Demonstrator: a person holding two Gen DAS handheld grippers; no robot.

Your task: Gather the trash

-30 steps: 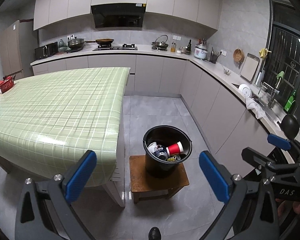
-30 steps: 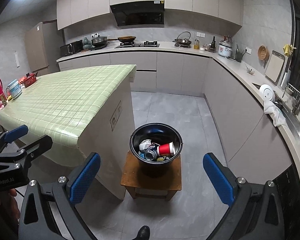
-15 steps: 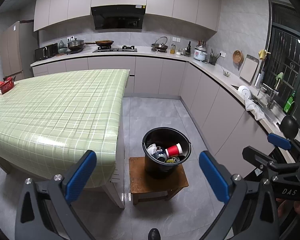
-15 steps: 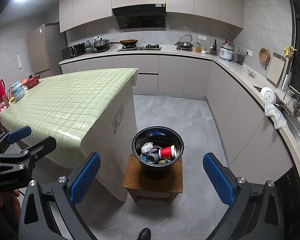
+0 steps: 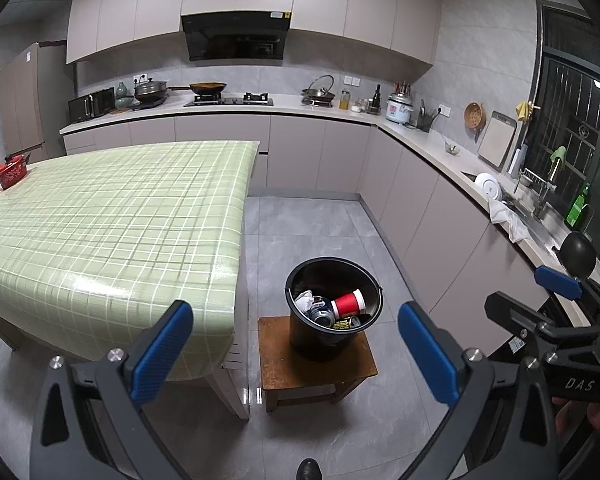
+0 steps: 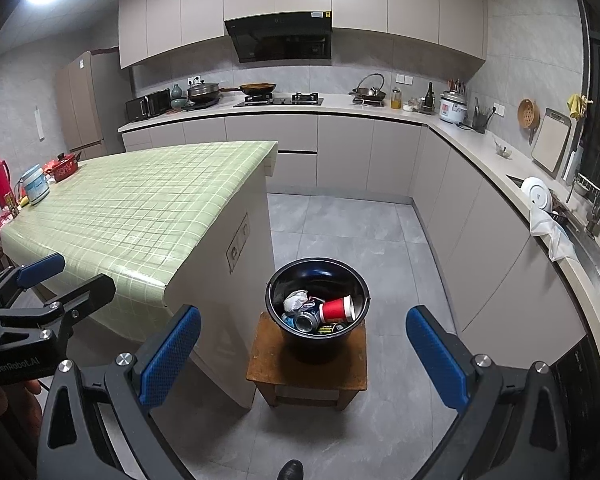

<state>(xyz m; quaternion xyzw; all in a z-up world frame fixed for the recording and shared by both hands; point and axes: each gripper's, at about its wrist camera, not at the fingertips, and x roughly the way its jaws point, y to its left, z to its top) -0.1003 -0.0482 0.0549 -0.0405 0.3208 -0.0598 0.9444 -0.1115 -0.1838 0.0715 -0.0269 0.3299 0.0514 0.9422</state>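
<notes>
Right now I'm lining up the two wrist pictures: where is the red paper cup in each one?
Left wrist: red paper cup lies in the black bucket, lower centre, slightly right.
Right wrist: red paper cup in the same bucket, lower centre.
Shared landmark: the wooden stool under the bucket.

A home kitchen: gas hob point(image 6: 279, 99) under a range hood point(image 6: 282, 42), rice cooker point(image 6: 452, 107), sink point(image 5: 512, 206), fridge point(image 6: 82, 104).

Left and right wrist views: high, side by side, facing down-forward, well back; both share the round black plastic bin point(image 5: 334, 308) point(image 6: 317, 306).
</notes>
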